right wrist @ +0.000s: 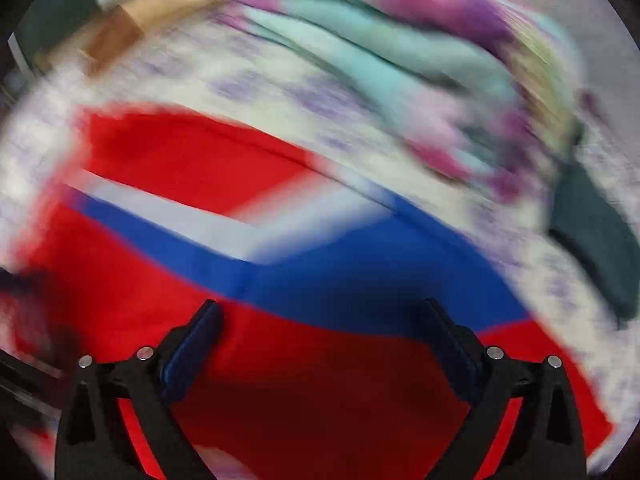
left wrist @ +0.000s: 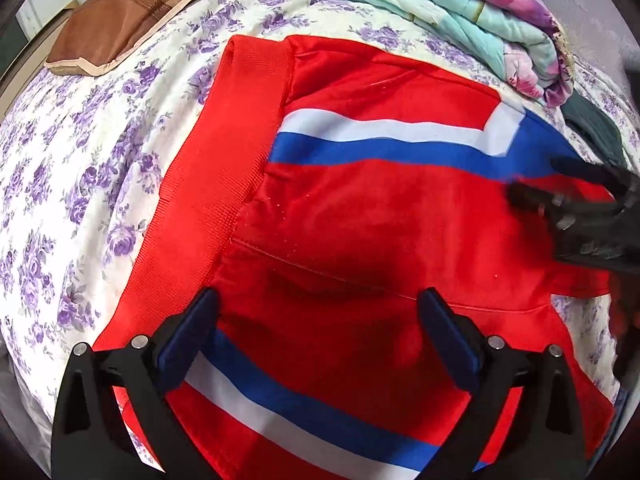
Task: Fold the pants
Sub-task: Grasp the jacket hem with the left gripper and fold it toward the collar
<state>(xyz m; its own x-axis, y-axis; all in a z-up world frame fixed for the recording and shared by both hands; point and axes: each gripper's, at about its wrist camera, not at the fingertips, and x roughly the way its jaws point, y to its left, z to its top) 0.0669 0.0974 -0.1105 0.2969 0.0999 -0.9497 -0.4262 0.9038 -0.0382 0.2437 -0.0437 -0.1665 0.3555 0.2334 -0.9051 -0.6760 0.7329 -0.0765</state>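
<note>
The left gripper (left wrist: 316, 328) is held over the red pants (left wrist: 360, 220) with its jaws spread wide, and nothing is caught between them; the cloth is seen below the fingers, and whether the tips touch it cannot be told. The right gripper (right wrist: 320, 340) is also released, its jaws standing wide apart above the same garment, with no fold of cloth pinched. In the left wrist view the right gripper (left wrist: 576, 208) is seen as a dark, blurred shape at the right edge, over the far part of the pants near the blue stripe.

The pants are spread flat on a bed sheet (left wrist: 80, 184) printed with purple flowers. The ribbed waistband (left wrist: 224, 168) is turned to the left side, and white and blue stripes are crossed over the red cloth. A seam line is seen just ahead of the left gripper.

Behind the pants a folded quilt (left wrist: 460, 12) in mint and pink is laid, and a brown pillow (left wrist: 120, 28) is placed at the far left. A dark green cloth (left wrist: 596, 128) is found beside the quilt. The right wrist view is much blurred, so small details cannot be told there.
</note>
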